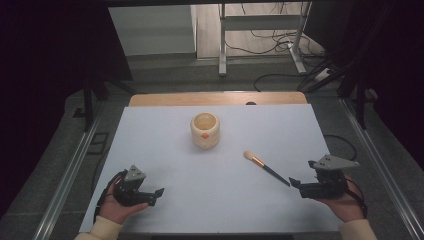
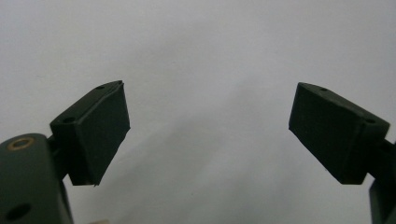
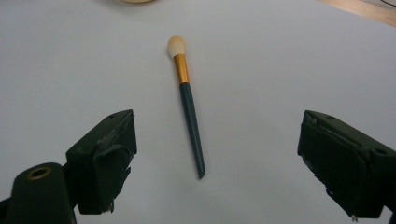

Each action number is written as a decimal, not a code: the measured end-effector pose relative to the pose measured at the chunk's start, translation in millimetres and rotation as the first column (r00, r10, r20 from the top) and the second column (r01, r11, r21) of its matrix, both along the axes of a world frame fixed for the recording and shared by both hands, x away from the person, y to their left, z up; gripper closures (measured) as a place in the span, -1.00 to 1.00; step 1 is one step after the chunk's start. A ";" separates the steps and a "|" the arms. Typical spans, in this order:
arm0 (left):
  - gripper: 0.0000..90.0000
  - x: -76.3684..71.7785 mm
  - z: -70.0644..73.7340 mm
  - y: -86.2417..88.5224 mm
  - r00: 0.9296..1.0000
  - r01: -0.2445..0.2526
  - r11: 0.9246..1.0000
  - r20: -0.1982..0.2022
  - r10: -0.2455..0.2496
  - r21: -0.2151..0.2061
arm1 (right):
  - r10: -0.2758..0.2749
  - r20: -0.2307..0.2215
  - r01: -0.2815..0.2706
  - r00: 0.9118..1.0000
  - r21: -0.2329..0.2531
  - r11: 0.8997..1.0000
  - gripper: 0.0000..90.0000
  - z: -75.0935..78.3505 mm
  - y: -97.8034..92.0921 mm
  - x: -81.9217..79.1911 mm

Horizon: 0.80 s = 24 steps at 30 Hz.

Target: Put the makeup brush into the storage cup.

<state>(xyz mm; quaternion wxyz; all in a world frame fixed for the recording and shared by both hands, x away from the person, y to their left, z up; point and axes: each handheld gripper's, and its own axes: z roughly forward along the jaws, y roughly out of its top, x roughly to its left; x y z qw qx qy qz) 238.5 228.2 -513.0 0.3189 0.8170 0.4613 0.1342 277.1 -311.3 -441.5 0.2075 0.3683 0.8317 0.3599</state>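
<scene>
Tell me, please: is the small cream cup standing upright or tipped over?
Upright. In the high view the cream cup stands on its base on the white table, with its round mouth facing up; the brush lies apart from it.

A white sheet (image 1: 165, 150) covers most of a wooden table (image 1: 150, 99), leaving a bare strip of wood along its far edge. Beyond the wooden table stands a grey metal frame (image 1: 222, 45) on the floor, with black cables (image 1: 280, 40) looped around its feet — dark curtains (image 1: 45, 75) hang to either side of the table.
</scene>
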 end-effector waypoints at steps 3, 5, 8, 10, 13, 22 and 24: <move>-0.70 0.0 0.0 -0.1 1.000 -0.001 1.000 -0.001 0.001 0.000 | 0.010 -0.004 -0.010 1.000 -0.012 1.000 -0.72 2.4 3.1 3.5; -0.70 0.0 -0.1 -0.1 1.000 -0.001 1.000 -0.002 0.001 0.000 | 0.019 -0.014 -0.019 1.000 -0.021 1.000 -0.72 3.5 5.8 6.7; -0.70 0.0 -0.1 0.0 1.000 -0.001 1.000 -0.002 0.001 0.000 | 0.024 -0.019 -0.025 1.000 -0.028 0.999 -0.72 3.3 7.4 8.4; -0.70 0.0 0.1 0.1 1.000 -0.001 1.000 -0.001 0.001 0.000 | 0.029 -0.027 -0.030 0.999 -0.031 0.999 -0.72 3.0 8.7 9.8; -0.70 0.1 0.0 -0.1 1.000 0.001 1.000 0.000 -0.001 0.001 | 0.036 -0.033 -0.037 0.999 -0.038 0.999 -0.72 3.7 9.8 11.7; -0.70 0.3 -0.2 -0.3 1.000 0.003 1.000 0.000 -0.003 0.005 | 0.058 -0.044 -0.060 0.997 -0.054 0.997 -0.70 5.0 15.3 17.9; -0.70 0.2 0.0 -0.4 1.000 0.003 1.000 0.000 -0.003 0.005 | 0.062 -0.046 -0.065 0.997 -0.057 0.996 -0.70 5.4 16.4 19.2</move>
